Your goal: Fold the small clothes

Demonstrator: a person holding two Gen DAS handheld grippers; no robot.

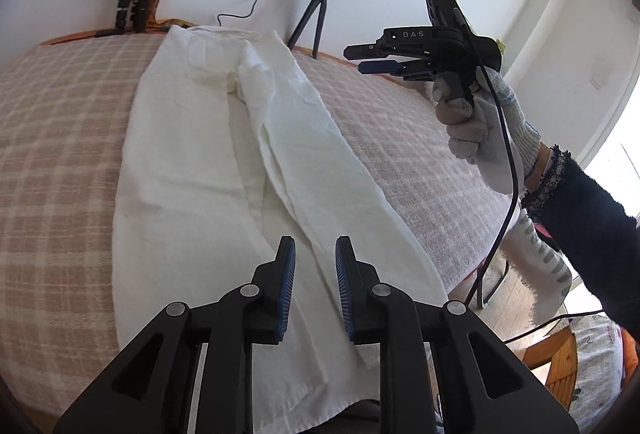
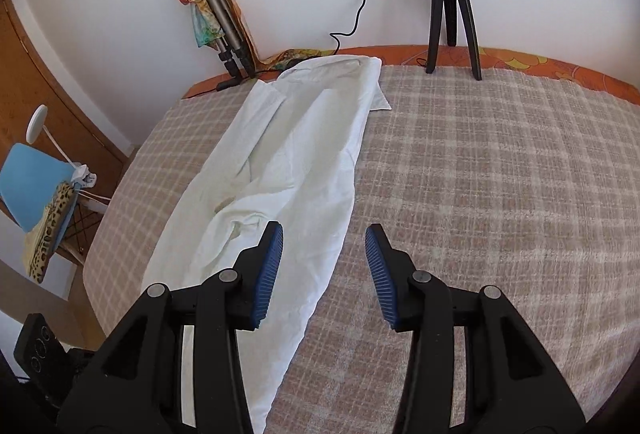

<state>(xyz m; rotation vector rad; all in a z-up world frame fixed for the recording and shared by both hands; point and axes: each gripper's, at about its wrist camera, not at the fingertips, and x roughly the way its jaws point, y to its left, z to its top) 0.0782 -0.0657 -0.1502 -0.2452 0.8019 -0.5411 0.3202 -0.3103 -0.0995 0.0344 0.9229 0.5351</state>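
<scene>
We are working over a checked blanket (image 2: pixel 500 194). White trousers (image 1: pixel 208 170) are lying along it from six toward twelve o'clock, one leg folded over the other lengthwise, we judge; the crosswise folds are remaining. Our left gripper (image 1: pixel 315 266) is hovering at six o'clock, jaws narrowly apart, holding nothing. Our right gripper (image 2: pixel 324 266) is hanging wider, empty, at the trousers' three o'clock.
</scene>
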